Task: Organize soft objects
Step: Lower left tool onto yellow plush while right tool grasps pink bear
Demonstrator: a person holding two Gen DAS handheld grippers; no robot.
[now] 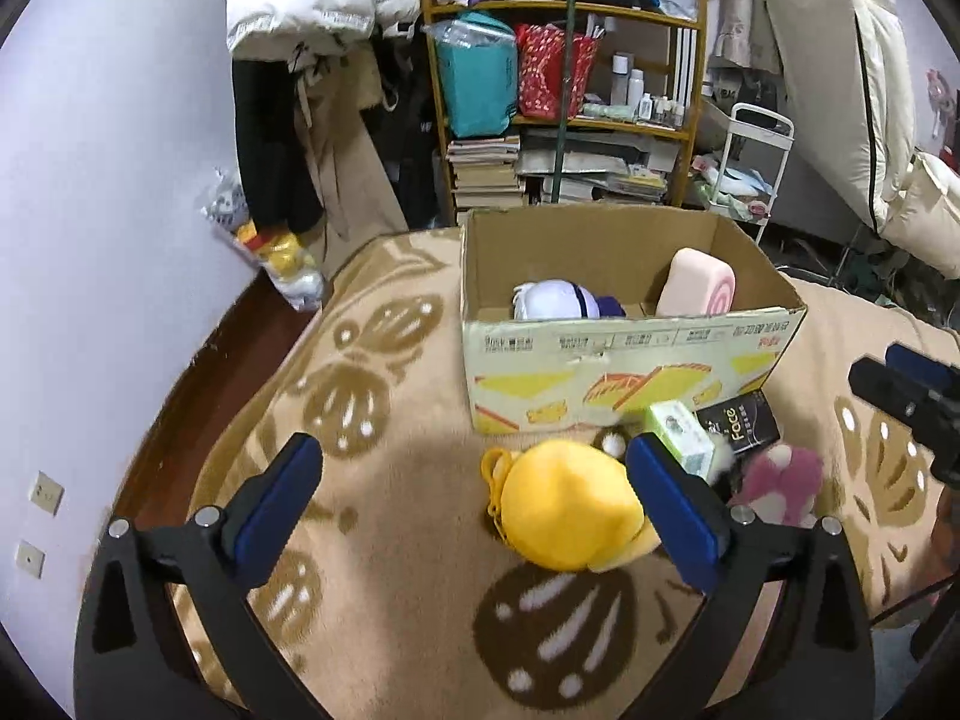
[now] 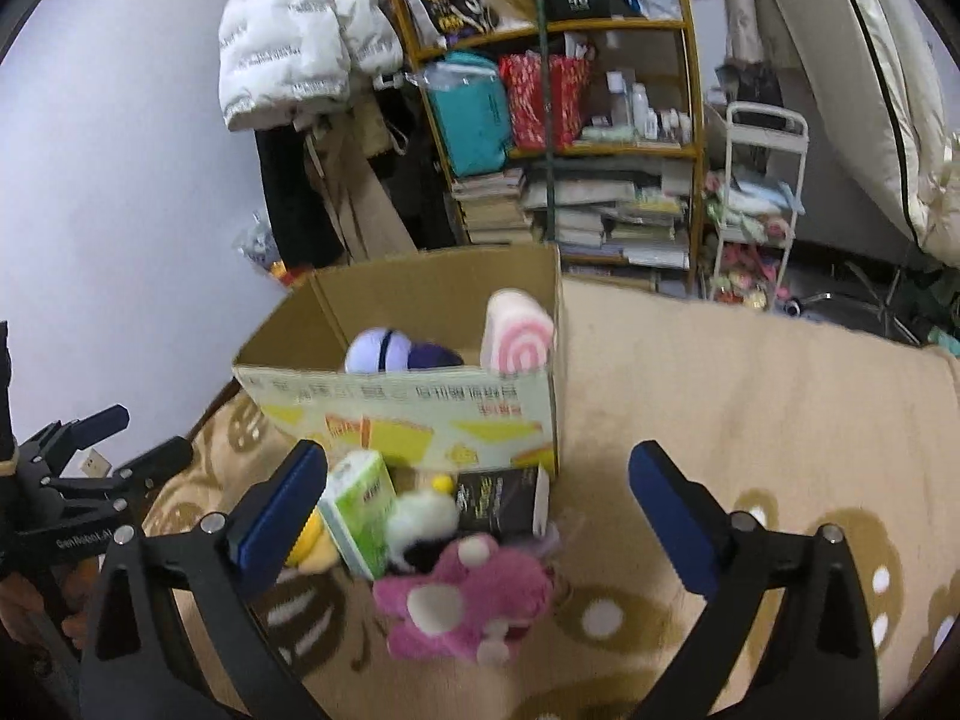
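Note:
An open cardboard box (image 1: 630,372) (image 2: 408,414) stands on the patterned blanket. Inside lie a white-and-purple plush (image 1: 561,300) (image 2: 390,351) and a pink roll-shaped cushion (image 1: 699,285) (image 2: 516,333). In front of the box lie a yellow plush (image 1: 567,510) (image 2: 309,540), a pink plush (image 1: 780,480) (image 2: 468,594), a small white plush (image 2: 420,516), a green tissue pack (image 1: 681,432) (image 2: 363,510) and a black "Face" packet (image 1: 741,423) (image 2: 498,501). My left gripper (image 1: 474,504) is open, its right finger beside the yellow plush. My right gripper (image 2: 477,516) is open above the pink plush.
The blanket (image 1: 384,540) (image 2: 750,420) covers a bed. A wooden floor strip (image 1: 198,372) and wall lie left. Behind stand a cluttered shelf (image 1: 564,90) (image 2: 570,120), hanging coats (image 1: 300,12), and a white trolley (image 1: 750,168) (image 2: 756,204).

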